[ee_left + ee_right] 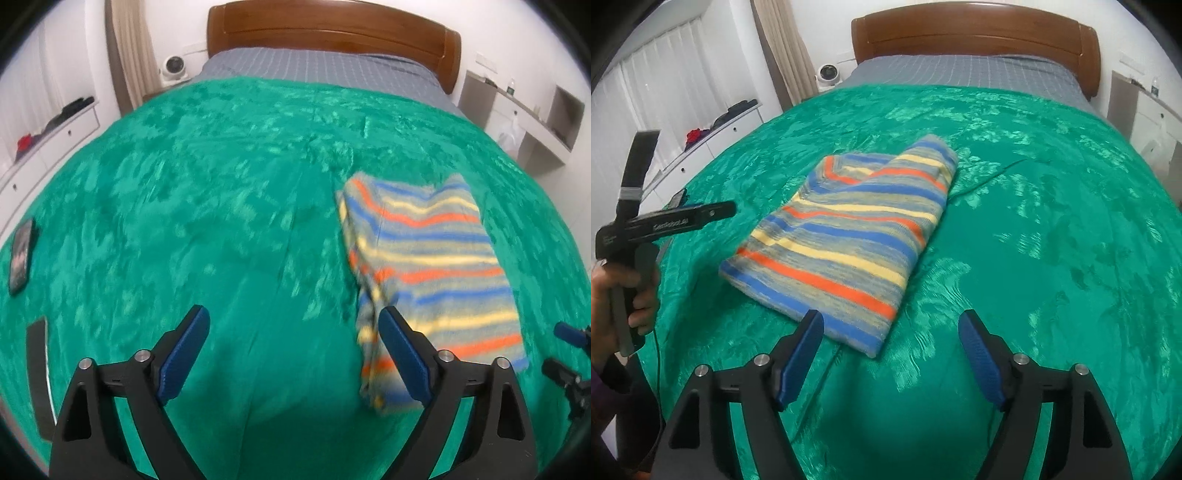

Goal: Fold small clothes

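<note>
- While both tools hang above the bed, the striped garment [849, 236] lies already folded into a compact rectangle on the green blanket [1052, 240], with its V-neck end toward the wooden headboard [975, 33].
- Left gripper [293, 347]: fingers spread wide, nothing between the blue pads [183, 350]. The garment sits to its right, with one pad overlapping the near left edge in view; contact cannot be confirmed.
- Right gripper [891, 352]: fingers likewise spread and empty. The garment's near corner lies just ahead of its left pad, apart from it.
- The person's left hand [617, 299] on its tool handle shows at the edge of the right wrist view, well clear of the cloth.
- Assessment: the fold appears complete or nearly so; what remains is probably a last halving or a tidy-up of the edges.
- Recommended practice if another fold is wanted: pinch the two near corners through all layers, one tool per corner, so the inner layers do not slide out.
- Lift only enough to clear the blanket, carry both corners toward the neck end at an even pace, and lay edge on edge before letting go.
- Risk: the plush blanket may drag on the lower layer and skew the stack; a shallow grip could take the top layer alone.
- A phone [22, 254] lies at the far left of the bed, well apart from the work.
</note>
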`<state>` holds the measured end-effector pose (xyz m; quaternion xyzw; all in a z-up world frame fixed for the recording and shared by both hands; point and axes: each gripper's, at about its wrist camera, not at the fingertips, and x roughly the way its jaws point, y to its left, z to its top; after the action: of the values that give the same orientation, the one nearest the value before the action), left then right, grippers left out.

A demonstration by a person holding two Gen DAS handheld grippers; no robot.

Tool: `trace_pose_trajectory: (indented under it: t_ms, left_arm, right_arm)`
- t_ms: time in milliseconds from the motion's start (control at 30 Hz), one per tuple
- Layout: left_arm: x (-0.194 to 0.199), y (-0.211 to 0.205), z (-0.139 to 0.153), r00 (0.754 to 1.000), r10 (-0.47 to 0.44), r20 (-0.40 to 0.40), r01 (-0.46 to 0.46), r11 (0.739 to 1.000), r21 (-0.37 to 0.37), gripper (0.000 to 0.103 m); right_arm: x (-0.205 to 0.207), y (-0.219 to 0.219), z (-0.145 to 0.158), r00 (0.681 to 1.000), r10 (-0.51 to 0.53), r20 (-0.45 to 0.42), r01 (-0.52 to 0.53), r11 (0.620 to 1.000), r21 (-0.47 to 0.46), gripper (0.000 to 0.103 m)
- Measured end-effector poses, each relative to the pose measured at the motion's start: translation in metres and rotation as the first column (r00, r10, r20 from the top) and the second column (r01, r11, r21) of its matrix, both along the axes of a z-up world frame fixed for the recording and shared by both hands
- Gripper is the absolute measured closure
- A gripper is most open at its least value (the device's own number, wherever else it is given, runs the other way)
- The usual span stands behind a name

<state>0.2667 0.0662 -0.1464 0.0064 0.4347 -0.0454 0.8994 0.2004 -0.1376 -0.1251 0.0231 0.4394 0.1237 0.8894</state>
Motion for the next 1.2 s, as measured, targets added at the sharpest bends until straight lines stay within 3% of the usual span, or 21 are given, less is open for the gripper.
trace_pose_trajectory:
  t_ms: [233,367,433,500,667,1200]
  left_arm:
    - [-0.053,0.022,-0.035,1.0,0.009,-0.022,-0.009,1.0,0.014,0.007]
    - [-0.063,0.024,-0.061,0.999,0.009,-0.052,-0.008,1.0,0.02,0.004]
    - [-0.068,0.025,-0.067,1.0,0.015,-0.02,-0.015,1.0,0.021,0.0]
    - [-0.072,0.026,-0.073,1.0,0.015,0.017,-0.016,1.0,0.016,0.0]
    - [-0.079,0.027,-0.077,0.997,0.01,0.07,-0.011,1.0,0.012,0.0]
    - [-0.084,0.026,-0.079,0.993,0.013,0.114,-0.014,1.0,0.01,0.0]
  right_arm:
    - [-0.05,-0.027,-0.015,0.994,-0.109,-0.004,0.108,0.994,-0.033,0.026]
    - [-0.08,-0.041,-0.03,0.983,-0.185,-0.014,0.184,0.981,-0.059,0.018]
    - [-0.085,-0.045,-0.042,0.978,-0.207,-0.035,0.204,0.976,-0.077,0.017]
    - [-0.091,-0.048,-0.051,0.977,-0.213,-0.026,0.211,0.975,-0.07,0.01]
    - [-0.094,-0.043,-0.061,0.979,-0.199,0.031,0.201,0.976,-0.084,0.0]
    - [-0.098,-0.046,-0.069,0.976,-0.198,0.095,0.202,0.979,-0.041,0.0]
